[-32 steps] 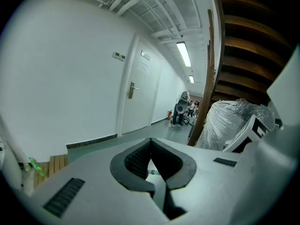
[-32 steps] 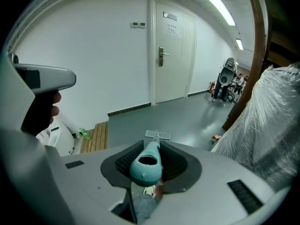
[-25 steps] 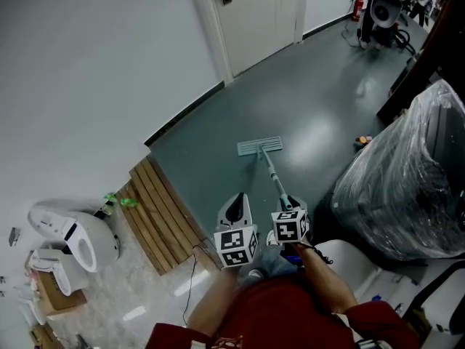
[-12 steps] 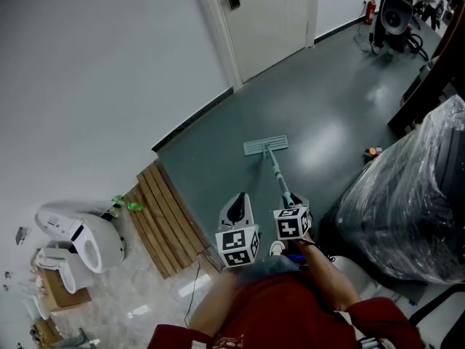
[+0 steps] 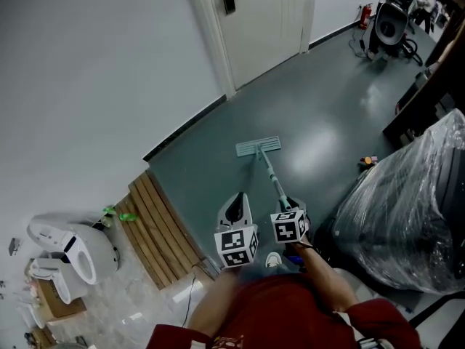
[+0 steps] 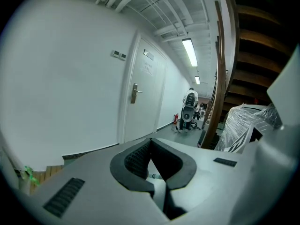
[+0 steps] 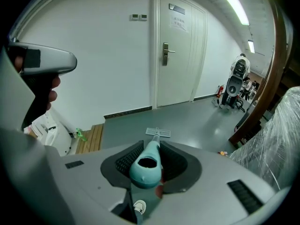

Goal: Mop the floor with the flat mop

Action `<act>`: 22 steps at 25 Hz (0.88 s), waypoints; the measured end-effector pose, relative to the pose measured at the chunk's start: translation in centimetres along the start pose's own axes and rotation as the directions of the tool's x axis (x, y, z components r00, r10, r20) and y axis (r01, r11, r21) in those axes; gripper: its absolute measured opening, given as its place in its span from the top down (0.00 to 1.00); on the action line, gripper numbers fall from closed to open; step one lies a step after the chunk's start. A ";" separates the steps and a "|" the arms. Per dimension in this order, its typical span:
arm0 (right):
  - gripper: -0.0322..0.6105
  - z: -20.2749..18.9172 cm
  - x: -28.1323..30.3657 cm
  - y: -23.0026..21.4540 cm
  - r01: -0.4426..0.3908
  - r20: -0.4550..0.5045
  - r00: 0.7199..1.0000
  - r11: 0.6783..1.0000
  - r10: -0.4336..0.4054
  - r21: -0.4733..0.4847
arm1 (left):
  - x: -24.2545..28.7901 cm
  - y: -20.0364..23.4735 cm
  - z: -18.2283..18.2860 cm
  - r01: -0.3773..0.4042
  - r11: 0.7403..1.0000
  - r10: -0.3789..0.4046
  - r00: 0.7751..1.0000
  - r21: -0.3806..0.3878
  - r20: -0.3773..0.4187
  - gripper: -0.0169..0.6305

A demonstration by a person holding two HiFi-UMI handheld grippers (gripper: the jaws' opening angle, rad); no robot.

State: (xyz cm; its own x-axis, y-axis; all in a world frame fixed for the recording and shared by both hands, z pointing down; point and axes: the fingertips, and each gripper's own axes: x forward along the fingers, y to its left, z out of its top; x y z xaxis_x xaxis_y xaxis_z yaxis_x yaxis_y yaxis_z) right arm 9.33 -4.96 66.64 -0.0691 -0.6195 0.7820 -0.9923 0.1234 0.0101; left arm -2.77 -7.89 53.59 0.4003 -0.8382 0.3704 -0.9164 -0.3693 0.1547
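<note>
A pale teal flat mop lies with its head (image 5: pixel 258 147) on the grey-green floor (image 5: pixel 320 100), a little out from the door. Its handle (image 5: pixel 272 178) slants back toward me. My right gripper (image 5: pixel 290 206) is shut on the handle's upper end; in the right gripper view the teal grip end (image 7: pixel 146 167) sits between the dark pads, with the mop head (image 7: pixel 157 132) beyond. My left gripper (image 5: pixel 236 208) hangs just left of the handle, apart from it. Its pads (image 6: pixel 136 161) meet with nothing between them.
A slatted wooden board (image 5: pixel 156 227) lies at the floor's left edge, with a white appliance (image 5: pixel 73 242) and a green item (image 5: pixel 120 214) beside it. A large plastic-wrapped bulk (image 5: pixel 407 209) stands close on the right. A white door (image 5: pixel 261 13) and a machine (image 5: pixel 396 20) are farther off.
The view has shifted slightly. The mop head and both grippers keep nearly the same places, and the grip on the handle is unchanged.
</note>
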 end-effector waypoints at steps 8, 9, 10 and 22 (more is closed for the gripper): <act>0.77 5.9 4.6 1.0 0.017 -0.013 1.000 1.000 -0.017 0.008 | 5.4 5.2 3.4 0.004 1.000 -0.004 1.000 -0.012 0.005 0.95; 0.77 6.5 5.2 1.1 0.019 -0.017 1.000 1.000 -0.019 0.008 | 6.0 5.9 3.8 0.006 1.000 -0.006 1.000 -0.015 0.006 0.95; 0.77 7.1 5.8 1.3 0.022 -0.022 1.000 1.000 -0.022 0.007 | 6.6 6.5 4.1 0.009 1.000 -0.009 1.000 -0.017 0.004 0.95; 0.77 14.7 12.5 3.5 0.068 -0.044 0.997 0.997 -0.066 0.036 | 12.9 14.6 7.8 0.027 0.999 -0.027 1.000 -0.028 0.002 0.95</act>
State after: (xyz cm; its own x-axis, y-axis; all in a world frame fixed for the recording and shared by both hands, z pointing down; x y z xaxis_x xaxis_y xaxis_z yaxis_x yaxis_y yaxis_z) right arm 3.51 -23.63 67.30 0.0014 -0.5915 0.8063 -0.9978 0.0528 0.0405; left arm -10.95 -27.27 53.47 0.4252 -0.8284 0.3645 -0.9049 -0.3809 0.1899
